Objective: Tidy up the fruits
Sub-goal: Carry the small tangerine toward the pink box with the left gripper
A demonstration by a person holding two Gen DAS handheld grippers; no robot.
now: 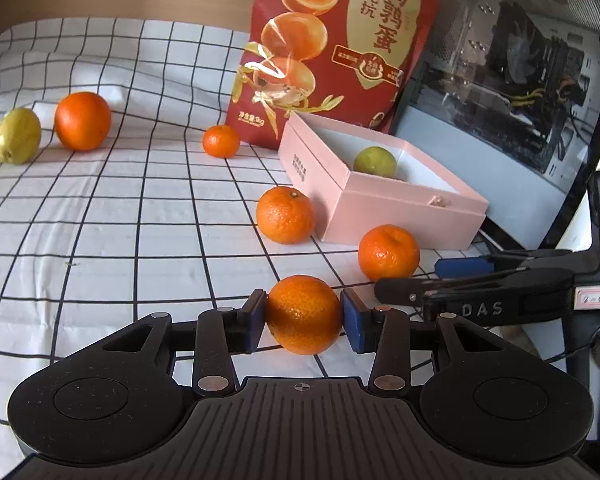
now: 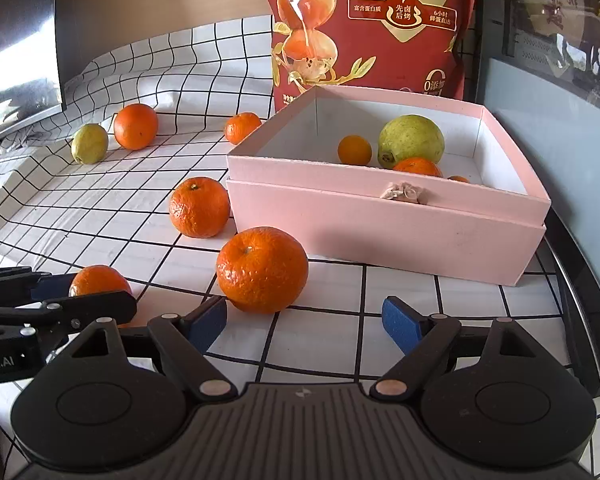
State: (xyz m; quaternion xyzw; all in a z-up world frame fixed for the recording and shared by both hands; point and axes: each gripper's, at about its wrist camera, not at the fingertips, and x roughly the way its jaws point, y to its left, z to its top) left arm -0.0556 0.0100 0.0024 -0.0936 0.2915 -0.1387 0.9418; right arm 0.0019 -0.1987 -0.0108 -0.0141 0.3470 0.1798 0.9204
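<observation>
My left gripper (image 1: 304, 312) is shut on a mandarin (image 1: 304, 314), both blue pads pressing its sides just above the checked cloth. The same gripper (image 2: 60, 292) and fruit (image 2: 98, 280) show at the left of the right wrist view. My right gripper (image 2: 306, 320) stands open, with nothing between its pads; a mandarin (image 2: 262, 268) sits just ahead of its left finger. The open pink box (image 2: 340, 200) holds a green fruit (image 2: 412, 140), a small orange (image 2: 354, 149) and part-hidden mandarins (image 2: 416, 167). Another mandarin (image 2: 199, 207) lies beside the box's left corner.
Far left on the cloth lie a large orange (image 1: 83, 120), a yellow-green fruit (image 1: 17, 135) and a small mandarin (image 1: 221, 141). A red snack bag (image 1: 340, 40) stands behind the box. A glass-sided computer case (image 1: 520, 80) walls the right side.
</observation>
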